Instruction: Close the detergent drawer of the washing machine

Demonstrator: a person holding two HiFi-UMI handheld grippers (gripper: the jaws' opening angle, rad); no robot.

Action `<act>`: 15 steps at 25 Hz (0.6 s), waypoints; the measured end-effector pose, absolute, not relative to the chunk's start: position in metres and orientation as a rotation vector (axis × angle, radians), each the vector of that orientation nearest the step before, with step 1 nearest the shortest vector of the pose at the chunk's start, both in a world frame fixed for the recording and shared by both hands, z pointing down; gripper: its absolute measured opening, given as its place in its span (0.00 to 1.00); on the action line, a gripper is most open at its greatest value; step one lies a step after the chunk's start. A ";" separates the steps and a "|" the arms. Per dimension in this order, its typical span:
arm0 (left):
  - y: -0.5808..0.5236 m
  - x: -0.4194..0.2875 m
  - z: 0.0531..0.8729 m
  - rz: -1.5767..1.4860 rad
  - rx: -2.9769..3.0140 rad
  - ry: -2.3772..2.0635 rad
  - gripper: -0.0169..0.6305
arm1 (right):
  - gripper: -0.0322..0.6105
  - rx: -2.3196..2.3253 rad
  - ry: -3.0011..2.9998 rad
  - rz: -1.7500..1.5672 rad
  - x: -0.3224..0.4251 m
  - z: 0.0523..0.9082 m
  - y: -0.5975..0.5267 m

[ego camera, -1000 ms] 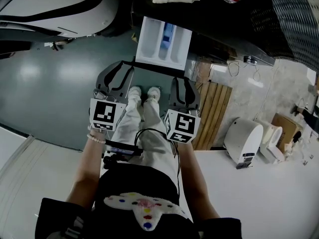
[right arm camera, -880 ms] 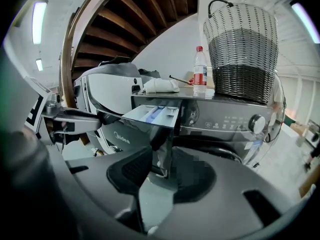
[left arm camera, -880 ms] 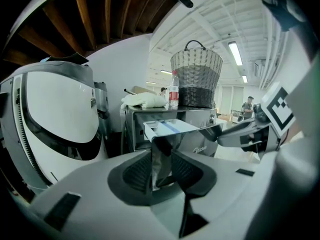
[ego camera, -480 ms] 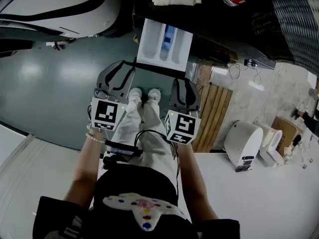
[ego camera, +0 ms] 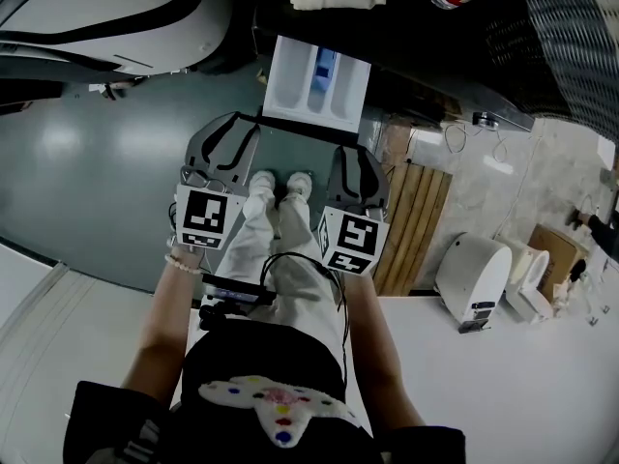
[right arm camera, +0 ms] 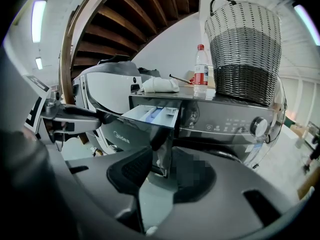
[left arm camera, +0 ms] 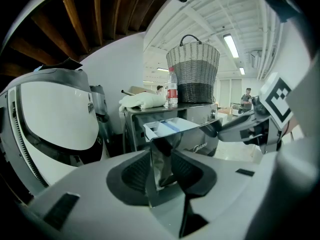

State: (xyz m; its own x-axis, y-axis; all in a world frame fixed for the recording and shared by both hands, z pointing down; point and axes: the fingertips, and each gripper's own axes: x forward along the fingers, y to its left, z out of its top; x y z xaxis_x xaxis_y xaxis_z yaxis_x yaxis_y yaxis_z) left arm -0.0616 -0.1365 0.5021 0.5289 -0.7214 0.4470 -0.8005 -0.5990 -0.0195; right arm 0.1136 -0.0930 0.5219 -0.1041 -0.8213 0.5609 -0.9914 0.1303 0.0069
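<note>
The washing machine's detergent drawer stands pulled out, its white compartments showing; its dark glossy front panel faces me. My left gripper straddles the panel's left end. In the left gripper view the panel sits edge-on between both pads with no gap showing. My right gripper straddles the right end. There too, the panel fills the space between the pads. The drawer juts from the machine's top left corner, beside the control panel.
The machine's round door hangs open at the left. On the machine top stand a wicker basket, a water bottle and a folded cloth. The person's feet are below the drawer. Wooden slats and a white appliance lie on the right.
</note>
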 end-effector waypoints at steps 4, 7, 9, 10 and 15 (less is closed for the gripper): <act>-0.142 -0.061 0.501 0.624 2.577 -1.311 0.22 | 0.25 1.750 -1.981 0.522 0.114 0.521 -0.098; -0.147 -0.060 0.501 0.624 2.573 -1.320 0.22 | 0.25 1.755 -1.981 0.516 0.115 0.521 -0.104; -0.152 -0.060 0.501 0.628 2.573 -1.327 0.23 | 0.25 1.757 -1.980 0.512 0.116 0.522 -0.108; -0.154 -0.060 0.501 0.627 2.572 -1.331 0.23 | 0.25 1.760 -1.979 0.511 0.116 0.521 -0.111; -0.166 -0.059 0.500 0.611 2.569 -1.352 0.24 | 0.25 1.773 -1.975 0.497 0.118 0.521 -0.122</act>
State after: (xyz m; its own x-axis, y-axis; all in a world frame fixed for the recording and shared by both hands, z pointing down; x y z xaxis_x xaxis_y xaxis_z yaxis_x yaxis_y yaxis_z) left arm -0.0593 -0.1664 0.5001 0.5037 -0.7472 0.4335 -0.8190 -0.5727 -0.0355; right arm 0.1176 -0.1224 0.5206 -0.0833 -0.8359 0.5425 -0.9931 0.1146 0.0240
